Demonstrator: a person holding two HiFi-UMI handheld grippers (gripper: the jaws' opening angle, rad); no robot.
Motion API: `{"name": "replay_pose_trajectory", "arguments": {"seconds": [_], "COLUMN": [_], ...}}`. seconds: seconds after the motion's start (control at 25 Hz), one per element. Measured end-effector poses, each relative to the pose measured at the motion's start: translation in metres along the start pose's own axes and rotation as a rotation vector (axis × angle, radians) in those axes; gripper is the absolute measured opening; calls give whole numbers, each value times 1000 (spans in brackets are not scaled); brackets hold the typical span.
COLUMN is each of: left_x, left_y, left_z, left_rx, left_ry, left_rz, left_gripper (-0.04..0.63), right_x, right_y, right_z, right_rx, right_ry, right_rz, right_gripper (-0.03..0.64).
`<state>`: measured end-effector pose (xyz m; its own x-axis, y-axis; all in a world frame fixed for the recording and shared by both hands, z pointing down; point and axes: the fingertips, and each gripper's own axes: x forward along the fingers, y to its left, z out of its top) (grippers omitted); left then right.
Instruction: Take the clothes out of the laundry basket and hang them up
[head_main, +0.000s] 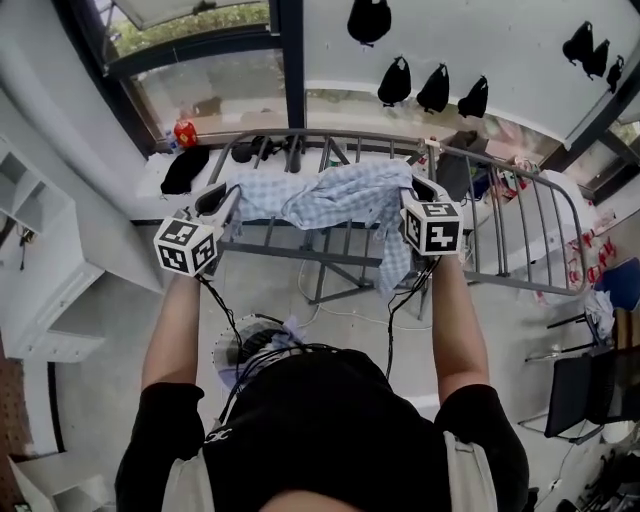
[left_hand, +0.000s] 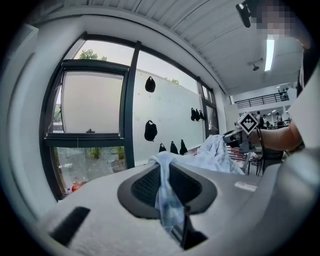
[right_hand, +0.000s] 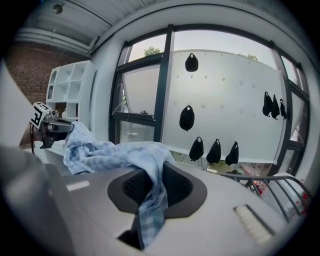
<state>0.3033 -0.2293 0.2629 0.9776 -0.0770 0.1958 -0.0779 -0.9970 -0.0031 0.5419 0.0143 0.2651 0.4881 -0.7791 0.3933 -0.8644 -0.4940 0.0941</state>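
Observation:
A light blue checked shirt is stretched between my two grippers above the grey metal drying rack. My left gripper is shut on one end of the shirt, the cloth pinched between its pads. My right gripper is shut on the other end of the shirt, and a loose fold hangs down below it. In the left gripper view the right gripper shows across the bunched cloth. The laundry basket sits on the floor by my body, mostly hidden.
A dark garment lies on the sill beside a red item. Several black bags hang on the white wall. White shelves stand at the left, a black chair at the right. Cables trail under the rack.

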Motion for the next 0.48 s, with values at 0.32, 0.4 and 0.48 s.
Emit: {"name": "replay_pose_trajectory", "arguments": {"seconds": [0.32, 0.4, 0.48], "left_x": [55, 65, 73], "left_y": [37, 42, 46], "left_z": [-64, -81, -98], "left_rx": [-58, -75, -93], "left_ry": [151, 187, 224], "left_rz": [77, 89, 101], "left_gripper": [64, 64, 66], "right_x": [78, 90, 98], "right_y": [2, 4, 7], "right_z": [-57, -72, -88], "right_rx": [-160, -199, -242], "right_ry": [208, 253, 298], "right_rz": [33, 42, 55], "right_gripper": [78, 82, 90]}}
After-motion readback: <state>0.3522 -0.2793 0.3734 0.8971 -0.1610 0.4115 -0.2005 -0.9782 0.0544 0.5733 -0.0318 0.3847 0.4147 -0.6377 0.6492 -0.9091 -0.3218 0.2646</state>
